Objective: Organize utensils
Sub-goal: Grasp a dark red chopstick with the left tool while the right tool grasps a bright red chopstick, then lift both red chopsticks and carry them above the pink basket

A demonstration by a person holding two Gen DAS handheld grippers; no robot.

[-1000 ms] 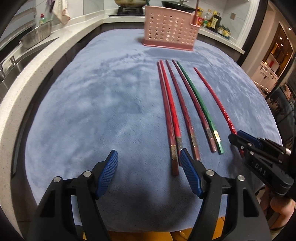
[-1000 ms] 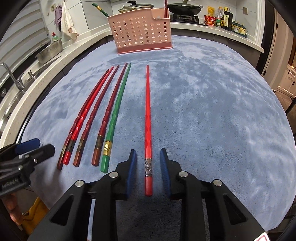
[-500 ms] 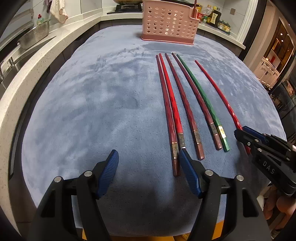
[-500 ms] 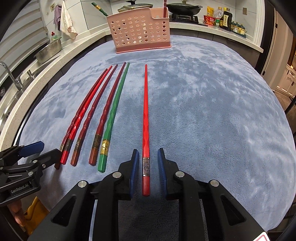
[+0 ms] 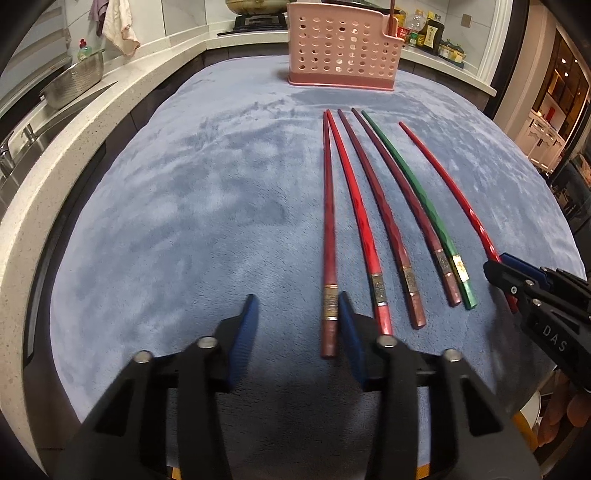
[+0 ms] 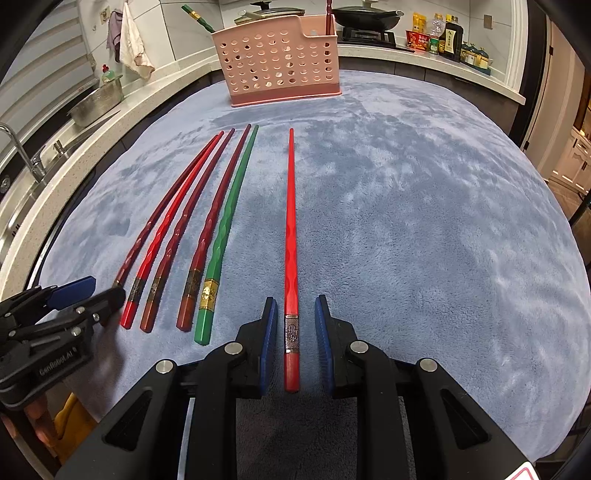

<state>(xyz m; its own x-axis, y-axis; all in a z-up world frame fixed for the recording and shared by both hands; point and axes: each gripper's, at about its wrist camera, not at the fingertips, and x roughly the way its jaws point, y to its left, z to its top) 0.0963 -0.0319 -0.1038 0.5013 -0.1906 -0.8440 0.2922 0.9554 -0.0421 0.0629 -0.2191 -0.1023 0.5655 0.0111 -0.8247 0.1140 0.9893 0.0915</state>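
Note:
Several chopsticks lie side by side on a blue-grey cloth (image 5: 184, 206). My left gripper (image 5: 297, 306) is open, with the leftmost dark red chopstick (image 5: 328, 236) just inside its right finger. My right gripper (image 6: 295, 310) is open, its fingers either side of the handle end of a lone bright red chopstick (image 6: 290, 236); I cannot see them touch it. It also shows in the left wrist view (image 5: 443, 181). A green chopstick (image 6: 225, 229) lies left of it. A pink perforated holder (image 6: 282, 62) stands at the far edge, with a green and a red chopstick in it.
A white counter curves round the cloth, with a metal colander (image 5: 72, 83) and sink tap (image 6: 22, 151) on the left. A stove with pans (image 6: 365, 16) and bottles (image 6: 443, 35) sits behind the holder. The cloth's near edge is just under both grippers.
My left gripper has moved right and narrowed, so the leftmost chopstick now sits just inside its right finger. My right gripper stays astride the lone red chopstick, still open.

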